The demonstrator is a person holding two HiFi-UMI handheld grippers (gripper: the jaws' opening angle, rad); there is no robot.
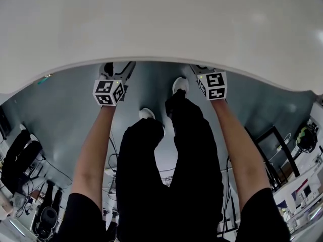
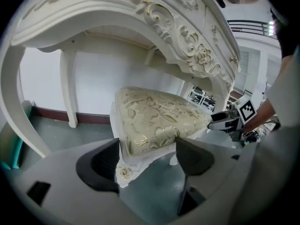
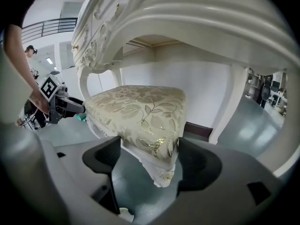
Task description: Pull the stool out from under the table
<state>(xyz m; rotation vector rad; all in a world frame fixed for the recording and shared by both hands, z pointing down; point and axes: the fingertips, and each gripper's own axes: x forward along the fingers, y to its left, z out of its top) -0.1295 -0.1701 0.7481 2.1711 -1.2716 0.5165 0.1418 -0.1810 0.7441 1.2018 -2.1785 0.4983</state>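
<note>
The stool [image 2: 159, 118] has a gold floral cushion on a white carved frame and stands under the ornate white table [image 2: 154, 13]. One front corner of the stool [image 3: 140, 111] lies between each pair of jaws. My left gripper [image 2: 146, 161] is open, its jaws wide on either side of the corner and not pressing. My right gripper [image 3: 150, 161] is open in the same way at the other front corner. In the head view both marker cubes, left [image 1: 109, 91] and right [image 1: 212, 84], sit at the edge of the tabletop [image 1: 161, 24], which hides the jaws and the stool.
Curved table legs [image 2: 68, 88] [image 3: 229, 102] stand to either side of the stool, with a white wall and dark skirting behind. The person's legs and white shoes [image 1: 179, 84] stand on grey floor in front of the table. Cables and equipment [image 1: 30, 185] lie around.
</note>
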